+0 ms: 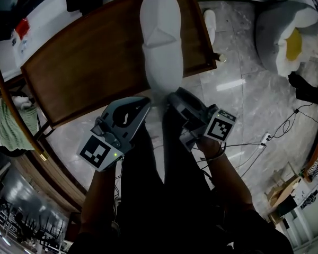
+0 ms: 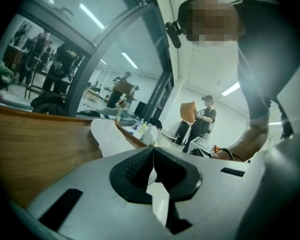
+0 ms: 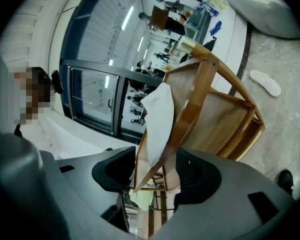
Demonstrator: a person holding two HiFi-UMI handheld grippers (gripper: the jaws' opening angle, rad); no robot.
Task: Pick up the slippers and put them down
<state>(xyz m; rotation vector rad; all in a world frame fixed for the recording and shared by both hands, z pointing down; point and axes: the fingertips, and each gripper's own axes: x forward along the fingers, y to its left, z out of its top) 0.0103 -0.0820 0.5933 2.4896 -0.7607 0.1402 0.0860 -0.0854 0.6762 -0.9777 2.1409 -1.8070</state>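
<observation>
Head view showed the slipper (image 1: 160, 38) on the table (image 1: 85, 62), seemingly soft and light, best pinched at its heel; right gripper (image 1: 174, 97) gaped wide, left gripper (image 1: 146, 103) was closed.

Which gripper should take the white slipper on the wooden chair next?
Right. The right gripper's jaws stand apart, with the heel of the white slipper in line between them. The left gripper is shut, and the slipper lies off to the left of its tips.

1. Looks like an open office or lab hall: glass partitions (image 2: 65, 49), strip lights (image 2: 92, 16) overhead.
2. Polished stone floor (image 1: 249, 99), cables (image 1: 289, 121) and a power strip (image 1: 265, 138) to the right.
3. Far off, people (image 2: 202, 118) stand about.
</observation>
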